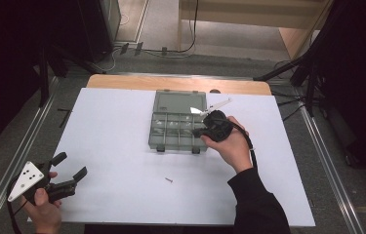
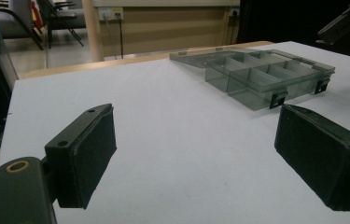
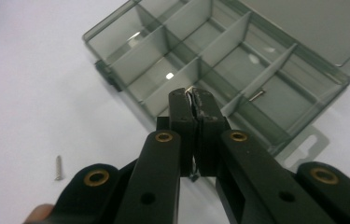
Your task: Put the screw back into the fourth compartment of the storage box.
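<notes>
right gripper: held over the near right part of the organizer box, jaws pressed together. In the right gripper view a thin sliver of something shiny is seen pinched at the tips, probably a small screw, but it can't really be made out.
right hand: wrapped around the gripper body from below, forearm in a dark sleeve brought in from the bottom right, wrist angled so the jaws are pointed down and left at the compartments.
left gripper: parked near the table's front left corner, jaws spread wide, nothing between the pads, just bare white table.
left hand: kept low at the table edge, the grey three-cornered plate turned up toward the high camera.
organizer box: smoky clear plastic, lid flipped open toward the far side, sat mid-table. A small metal piece is seen lying in one compartment.
loose screw: left on the table in front of the box, well apart from both grippers.
</notes>
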The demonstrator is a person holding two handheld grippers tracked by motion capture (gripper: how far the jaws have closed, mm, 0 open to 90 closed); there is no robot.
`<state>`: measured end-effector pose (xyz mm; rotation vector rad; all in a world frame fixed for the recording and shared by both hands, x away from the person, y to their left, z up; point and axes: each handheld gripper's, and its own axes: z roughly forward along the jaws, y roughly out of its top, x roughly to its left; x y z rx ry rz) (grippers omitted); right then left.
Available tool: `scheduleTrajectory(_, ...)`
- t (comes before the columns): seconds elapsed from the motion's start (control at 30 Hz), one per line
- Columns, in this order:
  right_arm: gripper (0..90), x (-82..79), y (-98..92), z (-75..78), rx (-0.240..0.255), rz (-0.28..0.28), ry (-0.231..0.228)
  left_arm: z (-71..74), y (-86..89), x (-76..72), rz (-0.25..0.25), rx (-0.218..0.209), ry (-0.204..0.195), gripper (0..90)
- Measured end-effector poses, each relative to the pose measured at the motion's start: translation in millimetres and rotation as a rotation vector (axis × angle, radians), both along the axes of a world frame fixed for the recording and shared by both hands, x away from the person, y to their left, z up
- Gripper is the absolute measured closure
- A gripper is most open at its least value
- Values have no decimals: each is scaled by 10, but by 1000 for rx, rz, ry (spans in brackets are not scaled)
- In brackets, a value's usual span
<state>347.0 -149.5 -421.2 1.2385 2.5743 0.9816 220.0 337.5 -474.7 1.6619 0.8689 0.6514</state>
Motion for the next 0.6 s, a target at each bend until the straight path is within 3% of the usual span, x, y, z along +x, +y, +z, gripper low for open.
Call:
scheduleTrajectory(0.23,895,247,-70,-56,-24,-63,15,5,12,0,7,-10,-2,127)
scheduleTrajectory(0.6,895,510,-51,-161,-75,-117,36,9,10,1,6,-5,-2,127)
